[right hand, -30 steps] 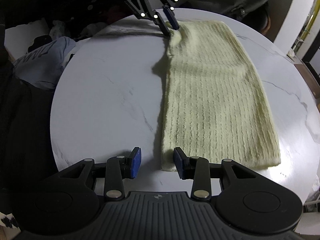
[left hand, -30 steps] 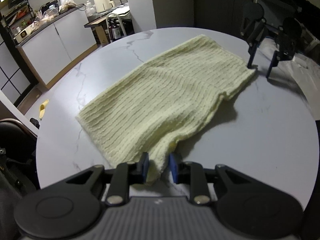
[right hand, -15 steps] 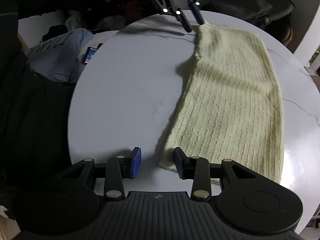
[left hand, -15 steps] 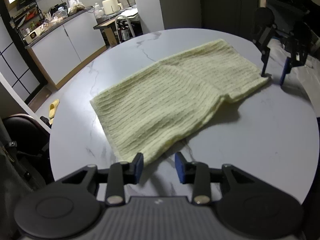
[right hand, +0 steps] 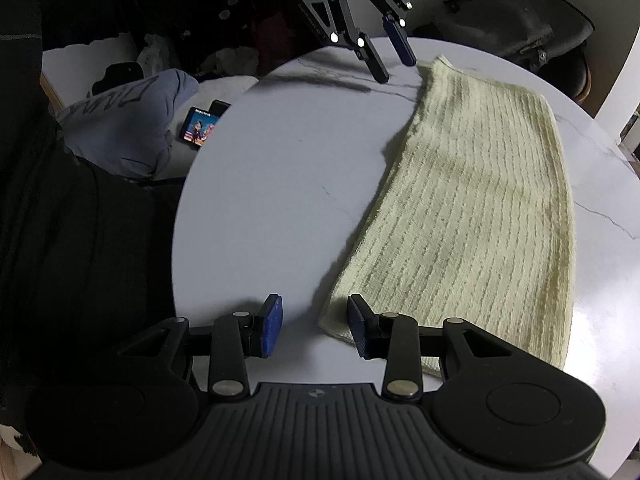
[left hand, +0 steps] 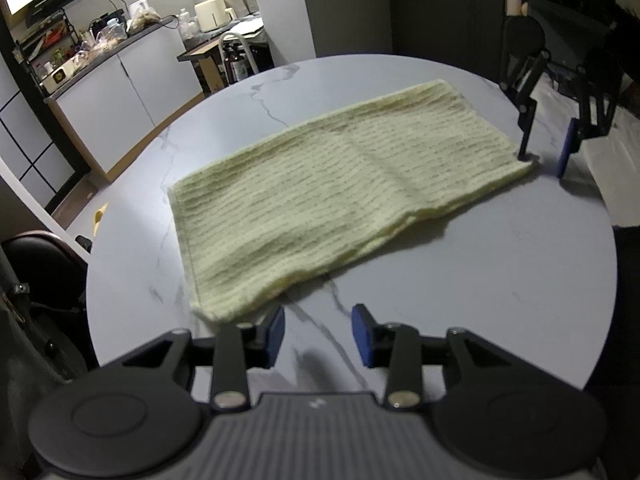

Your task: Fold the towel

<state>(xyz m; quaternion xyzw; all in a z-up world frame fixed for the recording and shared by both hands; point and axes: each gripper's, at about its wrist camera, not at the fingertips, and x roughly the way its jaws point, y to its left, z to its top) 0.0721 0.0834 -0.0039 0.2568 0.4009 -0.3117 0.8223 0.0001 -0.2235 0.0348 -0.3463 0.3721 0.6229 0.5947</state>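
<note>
A pale yellow ribbed towel (left hand: 340, 184) lies folded in a long strip on the round white marble table (left hand: 500, 272); it also shows in the right wrist view (right hand: 480, 208). My left gripper (left hand: 318, 334) is open and empty, just off the towel's near corner. It also shows in the right wrist view (right hand: 394, 62) beside the far corner. My right gripper (right hand: 314, 326) is open and empty, its right finger touching the towel's near corner. It also shows in the left wrist view (left hand: 544, 156) at the far corner.
A grey-blue garment (right hand: 120, 128) and a phone (right hand: 200, 128) lie beside the table on the left of the right wrist view. A dark chair (right hand: 520, 16) stands behind the table. Kitchen cabinets (left hand: 120, 92) stand beyond the far side.
My left gripper let go of the towel's corner, opened and drew back. The towel's lifted edge dropped flat onto the table. My right gripper stayed open and backed off slightly.
</note>
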